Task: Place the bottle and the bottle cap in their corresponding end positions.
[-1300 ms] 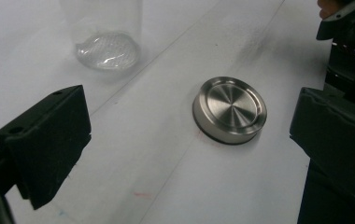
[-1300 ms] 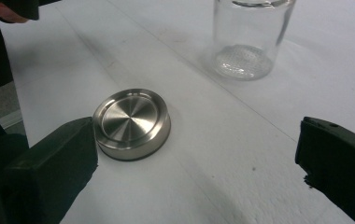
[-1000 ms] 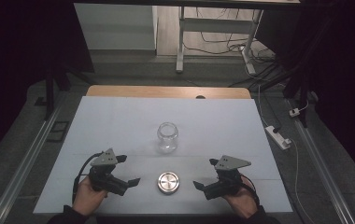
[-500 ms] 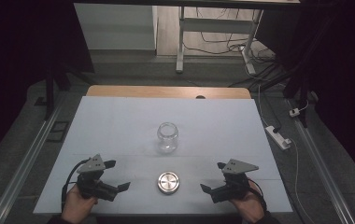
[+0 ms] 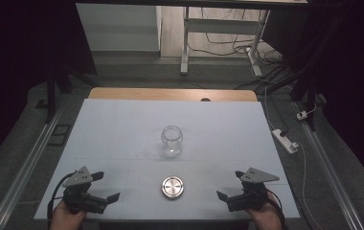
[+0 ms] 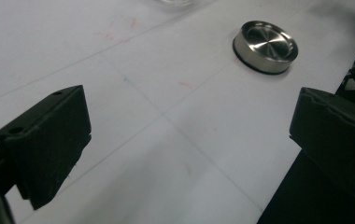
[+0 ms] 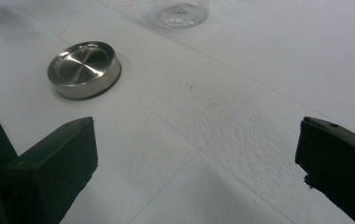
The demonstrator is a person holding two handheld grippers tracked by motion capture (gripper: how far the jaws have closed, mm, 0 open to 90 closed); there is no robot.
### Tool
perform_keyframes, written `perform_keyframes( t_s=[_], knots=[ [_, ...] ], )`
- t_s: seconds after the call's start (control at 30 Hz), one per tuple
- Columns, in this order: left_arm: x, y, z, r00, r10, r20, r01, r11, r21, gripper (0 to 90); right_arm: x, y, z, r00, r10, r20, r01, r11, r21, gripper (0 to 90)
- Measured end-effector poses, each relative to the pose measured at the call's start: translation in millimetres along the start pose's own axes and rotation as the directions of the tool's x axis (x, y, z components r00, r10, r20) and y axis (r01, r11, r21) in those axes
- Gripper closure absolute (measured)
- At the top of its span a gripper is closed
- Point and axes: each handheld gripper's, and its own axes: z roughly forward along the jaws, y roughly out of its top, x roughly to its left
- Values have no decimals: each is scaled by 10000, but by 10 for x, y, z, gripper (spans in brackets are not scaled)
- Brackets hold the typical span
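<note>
Table [image 5: 113,129]: a white top with faint grid lines; a strip of bare wood shows along its far edge.
Jar [image 5: 171,140]: clear glass, upright, mouth uncovered, near the middle of the table. Its base shows at the top of the right gripper view [image 7: 181,13].
Lid [image 5: 172,187]: a round metal disc lying flat on the table, nearer the person than the jar and well apart from it. It sits between the two grippers, touching neither. It also shows in the left gripper view [image 6: 265,45] and in the right gripper view [image 7: 84,68].
Left gripper [image 5: 105,186]: at the near left corner of the table, held in the person's left hand [image 5: 67,219]. Its jaws stand wide apart, released, with bare table between them [image 6: 185,140]; they point toward the lid.
Right gripper [image 5: 230,185]: at the near right edge, held in the right hand [image 5: 266,218]. Its jaws are likewise spread wide with nothing between them [image 7: 199,158], aimed toward the lid.
Power strip [image 5: 285,140]: white, on the floor just beside the table's right edge.
</note>
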Motion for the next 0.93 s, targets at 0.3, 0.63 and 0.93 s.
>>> perform_keyframes(
  t_s=[0.3,0.63,0.93],
  knots=[
    [65,-181,-171,9970,-629,-457,626,9980,-83,0,-85,-149,-206,9964,632,570,-631,9980,-29,0],
    [52,-293,-241,9879,-768,-1350,822,9960,352,0,-135,-272,-335,9890,953,1131,-998,9944,353,0],
    [22,-320,-226,9841,-691,-1637,833,9932,818,0,-139,-318,-407,9850,1162,1273,-1233,9911,497,0]
  ],
)
